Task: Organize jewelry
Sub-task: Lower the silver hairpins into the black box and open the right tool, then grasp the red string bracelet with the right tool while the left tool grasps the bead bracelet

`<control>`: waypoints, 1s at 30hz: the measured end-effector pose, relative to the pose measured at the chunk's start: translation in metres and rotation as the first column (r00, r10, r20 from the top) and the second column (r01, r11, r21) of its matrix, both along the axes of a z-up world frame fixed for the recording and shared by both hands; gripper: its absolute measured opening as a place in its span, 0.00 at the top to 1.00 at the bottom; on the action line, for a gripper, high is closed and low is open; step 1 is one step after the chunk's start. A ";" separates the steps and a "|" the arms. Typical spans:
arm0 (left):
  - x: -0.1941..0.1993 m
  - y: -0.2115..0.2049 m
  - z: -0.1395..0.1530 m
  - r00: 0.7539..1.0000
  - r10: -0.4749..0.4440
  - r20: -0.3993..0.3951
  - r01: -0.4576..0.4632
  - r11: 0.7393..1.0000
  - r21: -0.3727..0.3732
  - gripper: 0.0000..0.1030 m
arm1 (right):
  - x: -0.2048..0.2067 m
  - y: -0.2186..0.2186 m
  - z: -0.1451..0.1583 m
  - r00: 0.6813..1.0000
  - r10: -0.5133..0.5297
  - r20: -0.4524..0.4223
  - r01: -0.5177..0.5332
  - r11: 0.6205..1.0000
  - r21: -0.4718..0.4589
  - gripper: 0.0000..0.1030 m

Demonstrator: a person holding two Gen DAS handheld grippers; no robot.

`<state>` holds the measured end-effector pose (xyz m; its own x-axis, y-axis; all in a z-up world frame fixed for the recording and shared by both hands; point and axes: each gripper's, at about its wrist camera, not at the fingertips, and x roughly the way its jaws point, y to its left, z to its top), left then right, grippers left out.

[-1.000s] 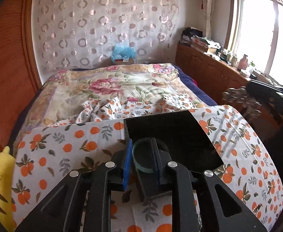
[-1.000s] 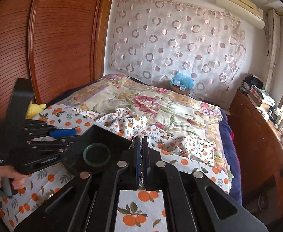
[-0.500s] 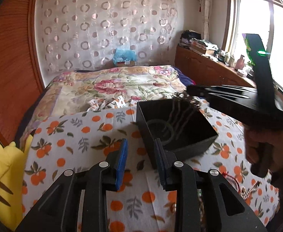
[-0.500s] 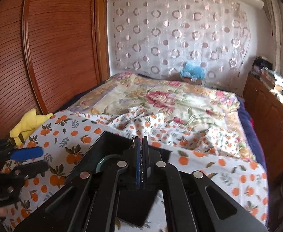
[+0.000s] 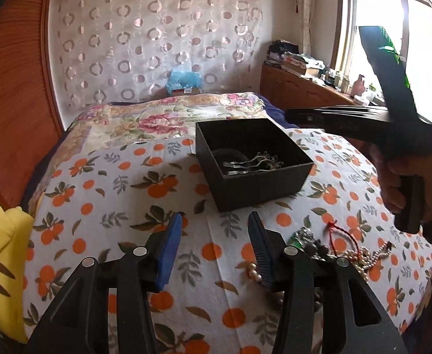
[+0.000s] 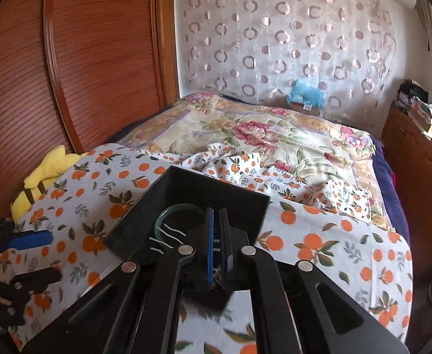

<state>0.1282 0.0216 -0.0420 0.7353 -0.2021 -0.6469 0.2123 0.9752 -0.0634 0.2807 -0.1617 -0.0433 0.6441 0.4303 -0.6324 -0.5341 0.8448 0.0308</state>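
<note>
A black box stands on the orange-print cloth. In it lie a green bangle and a silver hair comb with wavy prongs. My left gripper hovers over the cloth in front of the box; its jaws are opening with nothing between them. A hand holds my right gripper above the box. Its jaws show only a thin slit, just starting to part, and nothing shows at their tips. A jewelry pile of pearls, beads and a red cord lies right of the left gripper.
A yellow plush toy sits at the cloth's left edge by the wooden panel. A floral quilt covers the bed beyond the box. A wooden cabinet runs along the right under the window.
My left gripper let go of the bangle in the box, drew back toward me and opened. My right gripper came over the box with the hair comb, which now lies inside.
</note>
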 end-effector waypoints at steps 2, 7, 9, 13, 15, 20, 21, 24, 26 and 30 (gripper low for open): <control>-0.005 -0.001 -0.001 1.000 -0.007 -0.006 0.007 1.000 -0.016 0.56 | -0.021 -0.010 0.002 1.000 0.015 0.013 -0.015 1.000 -0.005 0.94; -0.023 -0.004 -0.004 0.999 -0.030 -0.014 0.030 0.999 -0.034 0.54 | -0.069 -0.036 -0.007 0.999 0.031 0.018 -0.031 0.999 -0.019 0.89; -0.029 -0.005 -0.007 0.999 -0.027 -0.019 0.027 0.999 -0.030 0.53 | -0.085 -0.047 -0.015 1.000 0.029 0.011 -0.029 0.999 -0.033 0.88; -0.037 -0.008 -0.013 0.999 -0.034 -0.036 0.033 0.999 -0.030 0.53 | -0.097 -0.058 -0.029 0.999 0.025 -0.023 -0.026 0.999 -0.040 0.83; -0.040 -0.010 -0.015 0.998 -0.036 -0.042 0.035 0.999 -0.023 0.53 | -0.103 -0.065 -0.038 0.999 0.011 -0.032 -0.013 0.998 -0.059 0.82; -0.043 -0.015 -0.021 0.997 -0.052 -0.059 0.051 0.998 -0.024 0.53 | -0.105 -0.070 -0.064 0.992 0.015 -0.127 -0.026 0.996 -0.091 0.81; -0.044 -0.016 -0.022 0.996 -0.057 -0.062 0.055 0.998 -0.023 0.53 | -0.105 -0.068 -0.065 0.991 0.017 -0.134 -0.030 0.995 -0.096 0.81; -0.044 -0.019 -0.026 0.995 -0.066 -0.075 0.064 0.998 -0.024 0.53 | -0.108 -0.061 -0.073 0.987 0.046 -0.155 -0.064 0.991 -0.113 0.81; -0.044 -0.022 -0.029 0.993 -0.073 -0.087 0.072 0.997 -0.022 0.53 | -0.109 -0.056 -0.078 0.985 0.054 -0.164 -0.077 0.988 -0.136 0.81; -0.041 -0.027 -0.034 0.989 -0.095 -0.111 0.094 0.995 -0.021 0.61 | -0.106 -0.056 -0.083 0.984 0.026 -0.175 -0.055 0.985 -0.164 0.84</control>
<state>0.0872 -0.0049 -0.0755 0.6360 -0.2782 -0.7198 0.2941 0.9497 -0.1072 0.1748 -0.2179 -0.1266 0.5036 0.3320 -0.7976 -0.5672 0.8235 -0.0153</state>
